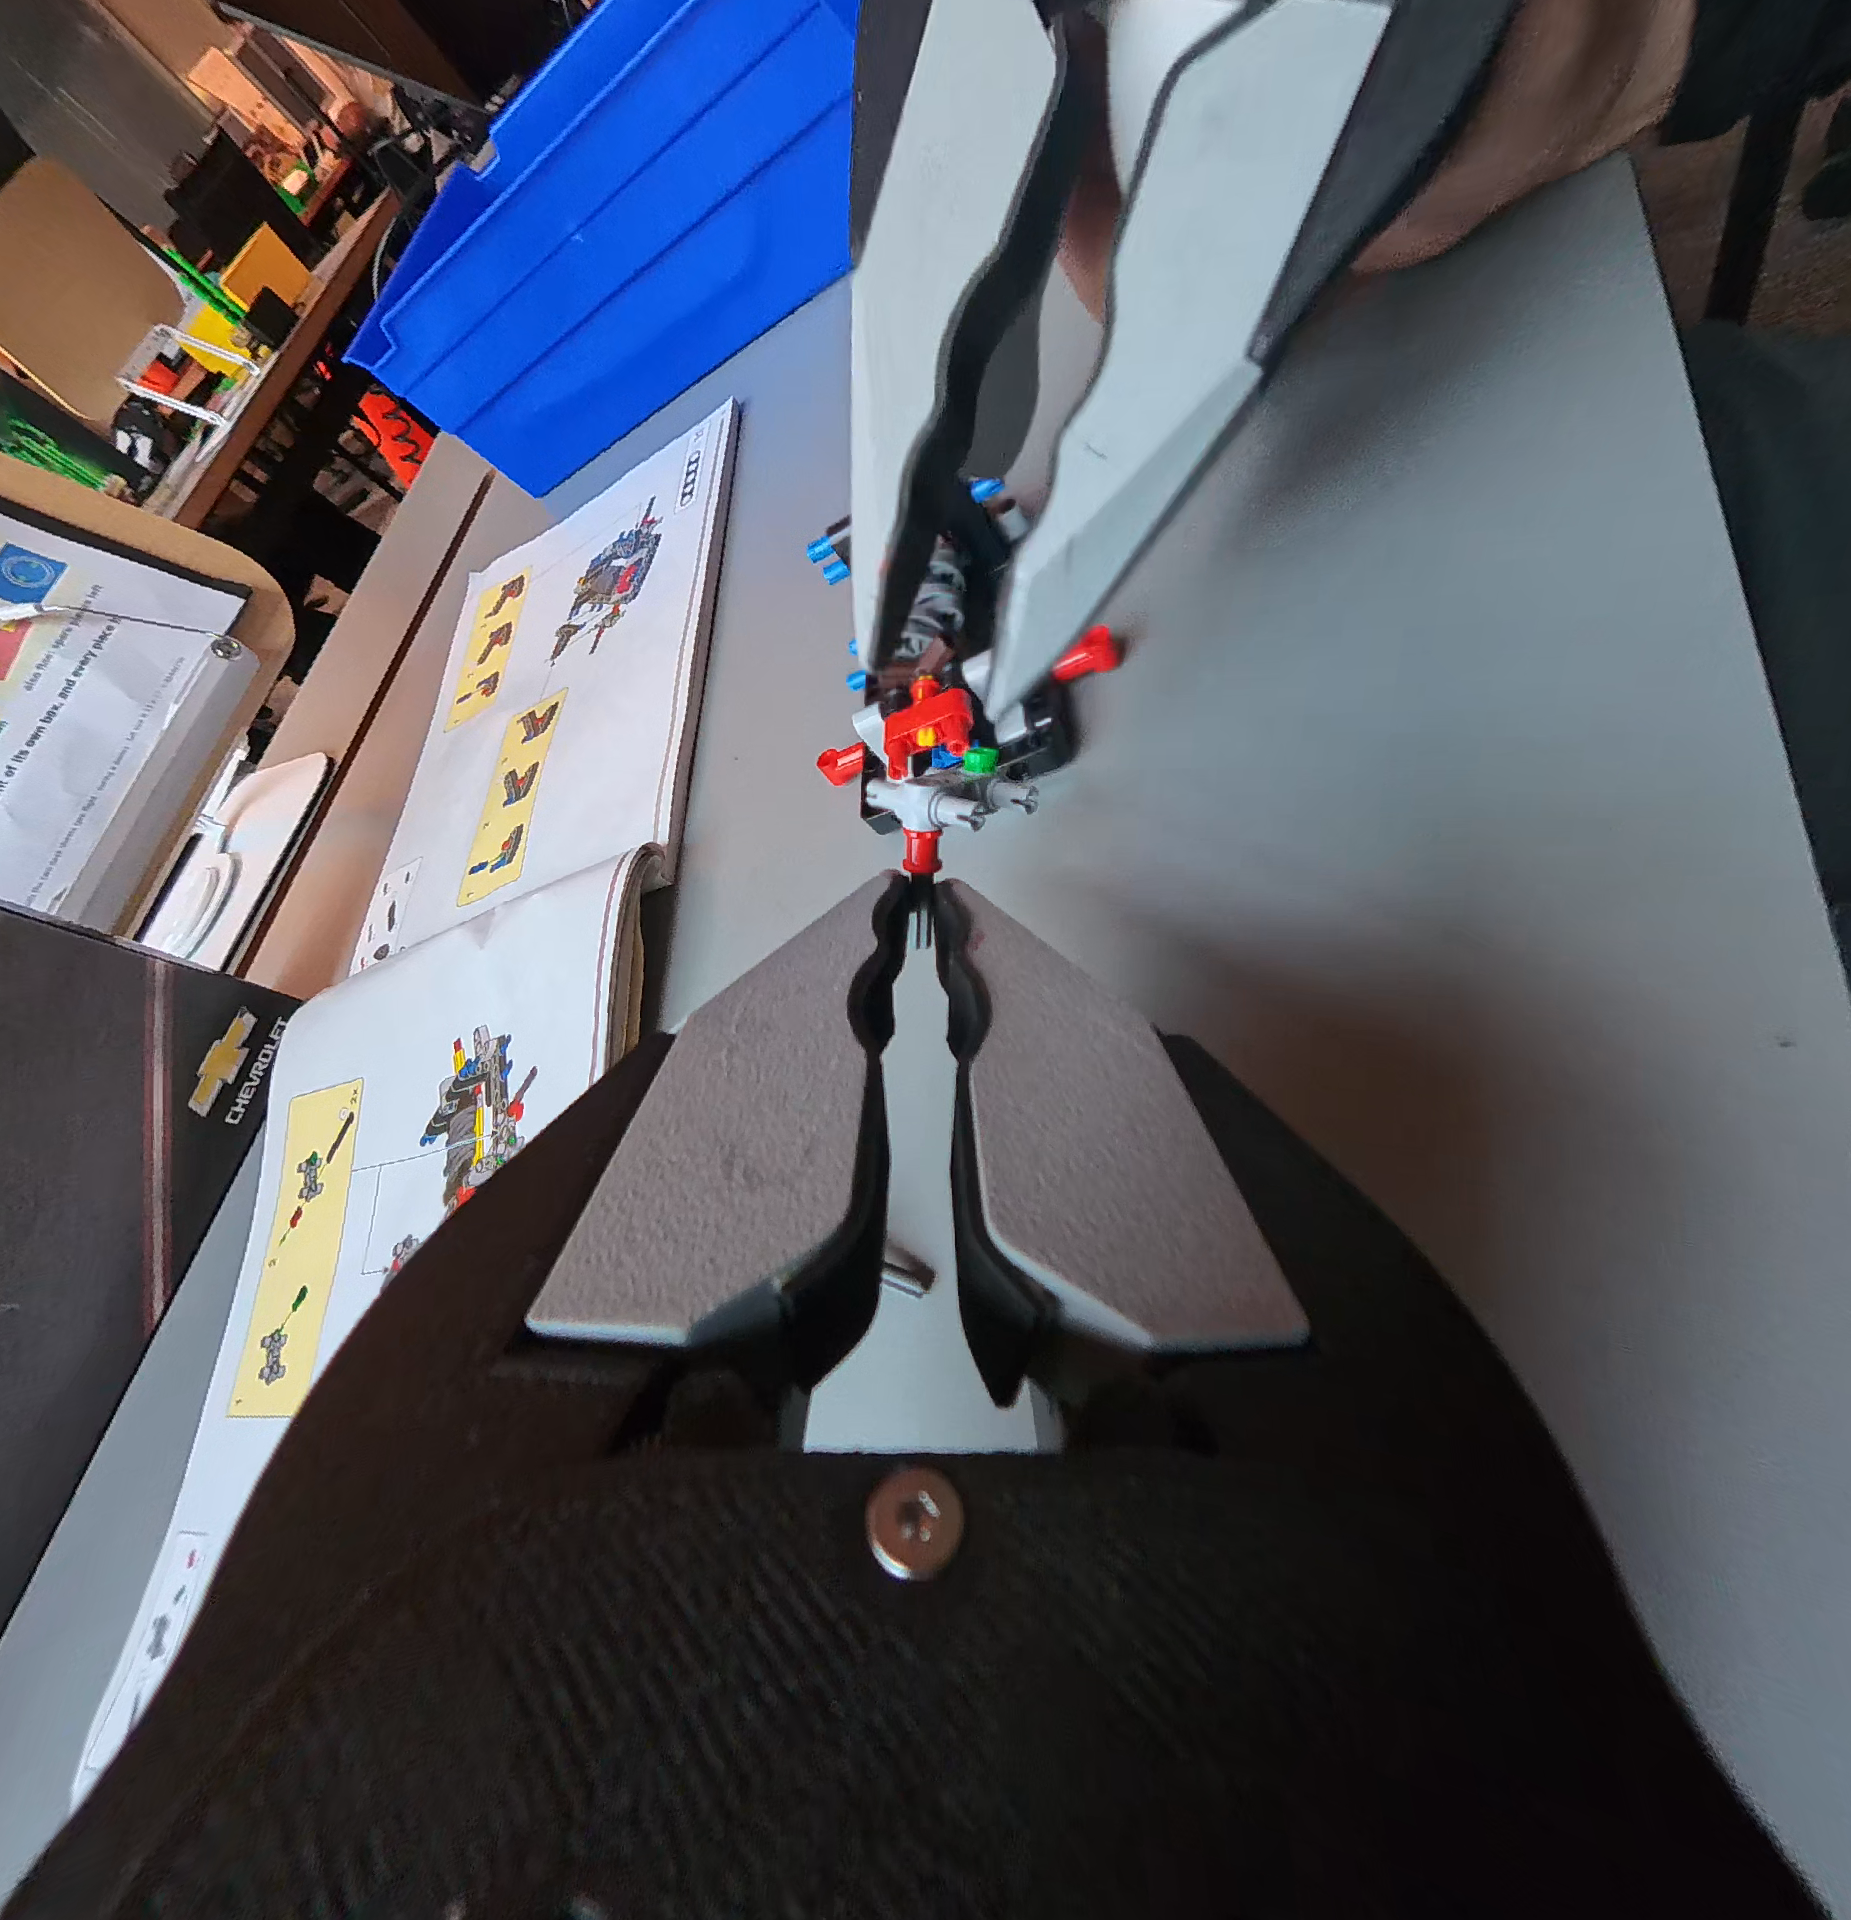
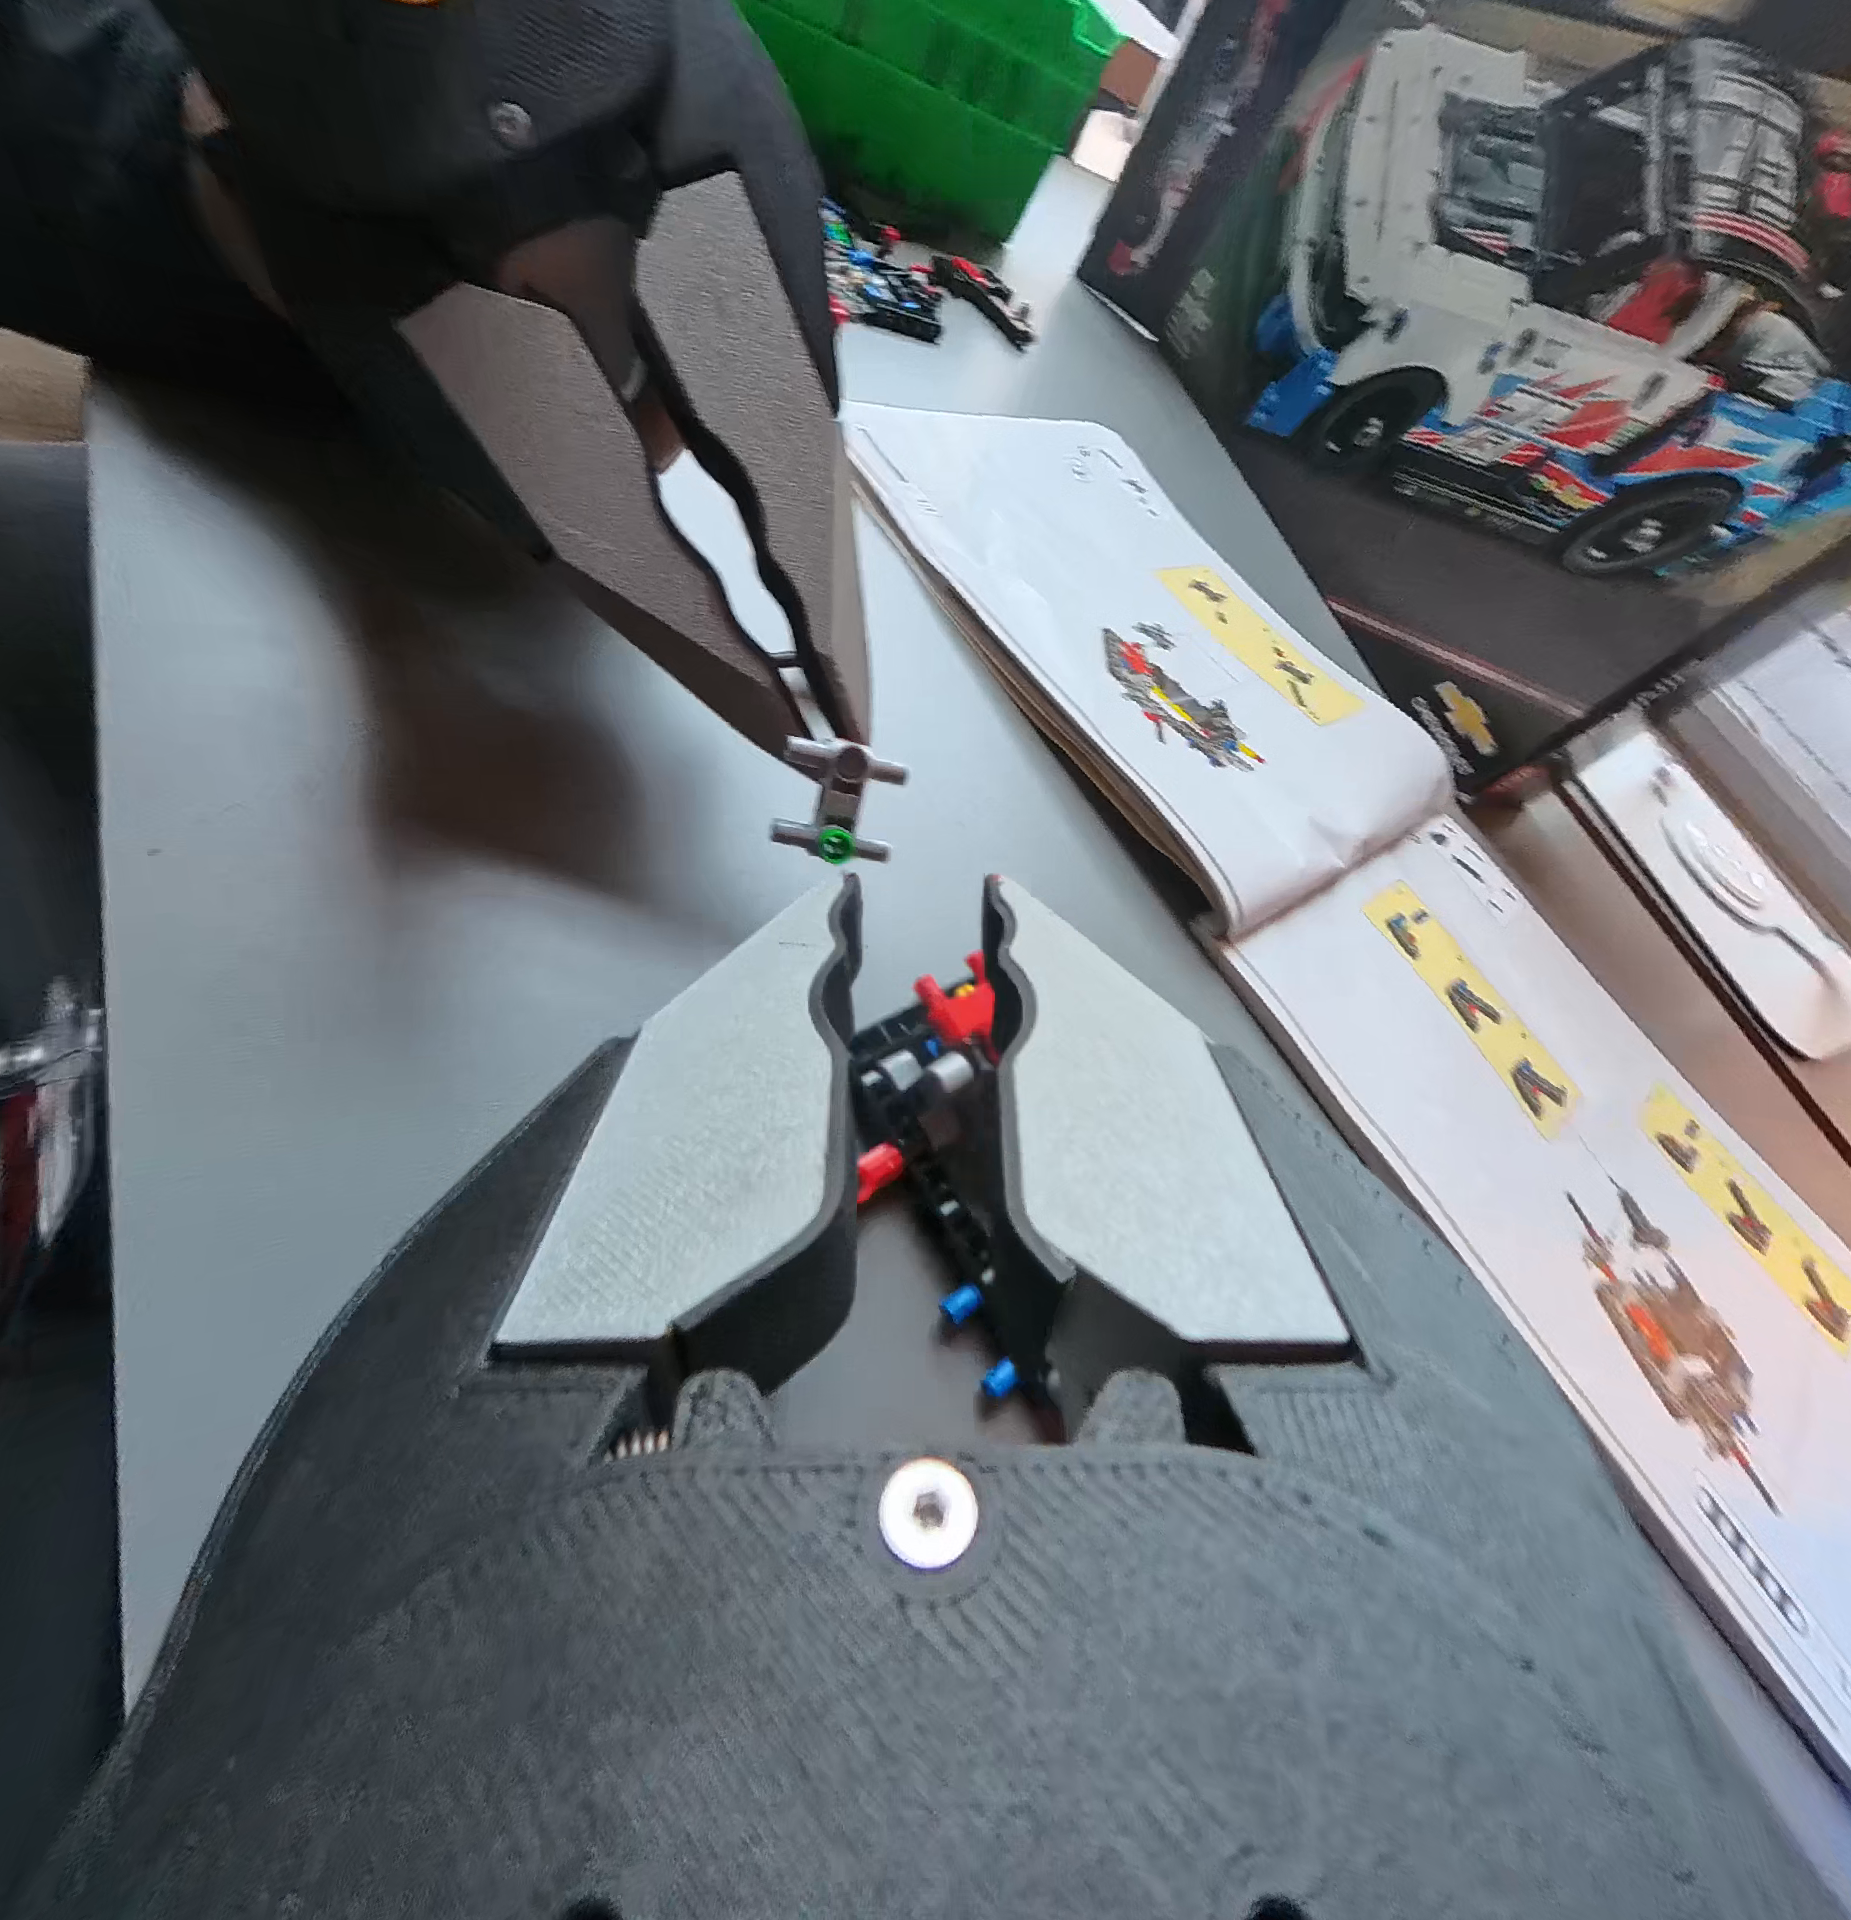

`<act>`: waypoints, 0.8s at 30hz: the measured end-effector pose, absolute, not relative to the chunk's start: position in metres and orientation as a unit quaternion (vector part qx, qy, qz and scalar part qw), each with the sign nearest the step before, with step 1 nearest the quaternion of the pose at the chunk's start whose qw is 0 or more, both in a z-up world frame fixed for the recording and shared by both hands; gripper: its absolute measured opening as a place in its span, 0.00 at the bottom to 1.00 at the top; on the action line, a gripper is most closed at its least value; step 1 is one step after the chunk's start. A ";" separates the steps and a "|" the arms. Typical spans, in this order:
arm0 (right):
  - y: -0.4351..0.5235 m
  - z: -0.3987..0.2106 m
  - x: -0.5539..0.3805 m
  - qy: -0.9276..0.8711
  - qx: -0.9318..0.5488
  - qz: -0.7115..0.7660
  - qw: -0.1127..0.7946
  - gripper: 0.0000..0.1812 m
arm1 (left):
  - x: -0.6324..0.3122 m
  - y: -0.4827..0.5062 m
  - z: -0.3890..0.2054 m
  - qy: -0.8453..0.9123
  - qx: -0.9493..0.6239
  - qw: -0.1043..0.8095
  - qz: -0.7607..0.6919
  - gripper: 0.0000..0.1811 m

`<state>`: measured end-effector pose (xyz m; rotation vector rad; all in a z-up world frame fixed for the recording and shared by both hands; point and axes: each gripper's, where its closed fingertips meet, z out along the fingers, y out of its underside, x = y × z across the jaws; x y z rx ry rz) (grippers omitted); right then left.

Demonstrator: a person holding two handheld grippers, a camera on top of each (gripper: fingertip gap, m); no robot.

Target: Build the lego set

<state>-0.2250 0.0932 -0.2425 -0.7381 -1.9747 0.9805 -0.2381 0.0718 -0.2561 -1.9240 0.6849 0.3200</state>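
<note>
Grey table spreads under both my tools. My left gripper has its jaws pinched on a black axle carrying a small grey connector piece, held just above the lego assembly. My right gripper has its jaws partly spread around that assembly, which rests on the table; whether they press it I cannot tell. Beside it lies the open instruction booklet, with blue bins and the set's box farther off.

Matt grey table, paper booklet
</note>
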 end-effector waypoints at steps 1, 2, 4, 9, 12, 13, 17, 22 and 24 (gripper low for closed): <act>0.097 -0.240 -0.223 -0.773 -0.301 0.388 0.402 0.11 | -0.238 0.072 -0.256 0.285 -0.799 0.511 0.135 0.01; 0.100 -0.238 -0.220 -0.767 -0.312 0.396 0.396 0.11 | -0.238 0.072 -0.256 0.286 -0.799 0.511 0.136 0.01; 0.096 -0.239 -0.213 -0.760 -0.341 0.426 0.354 0.05 | -0.236 0.072 -0.254 0.288 -0.795 0.515 0.139 0.01; 0.072 -0.246 -0.198 -0.734 -0.422 0.496 0.193 0.15 | -0.225 0.073 -0.249 0.300 -0.782 0.527 0.143 0.01; 0.068 -0.238 -0.194 -0.691 -0.450 0.549 0.136 0.18 | -0.216 0.073 -0.246 0.313 -0.771 0.534 0.148 0.01; 0.070 -0.237 -0.194 -0.679 -0.461 0.559 0.119 0.20 | -0.214 0.072 -0.246 0.317 -0.769 0.535 0.149 0.01; 0.070 -0.240 -0.194 -0.665 -0.475 0.570 0.082 0.22 | -0.206 0.072 -0.243 0.328 -0.759 0.542 0.153 0.01; 0.067 -0.244 -0.195 -0.703 -0.454 0.534 0.123 0.15 | -0.204 0.071 -0.241 0.329 -0.756 0.546 0.150 0.01; 0.067 -0.241 -0.195 -0.710 -0.440 0.531 0.143 0.11 | -0.205 0.070 -0.241 0.329 -0.756 0.544 0.151 0.01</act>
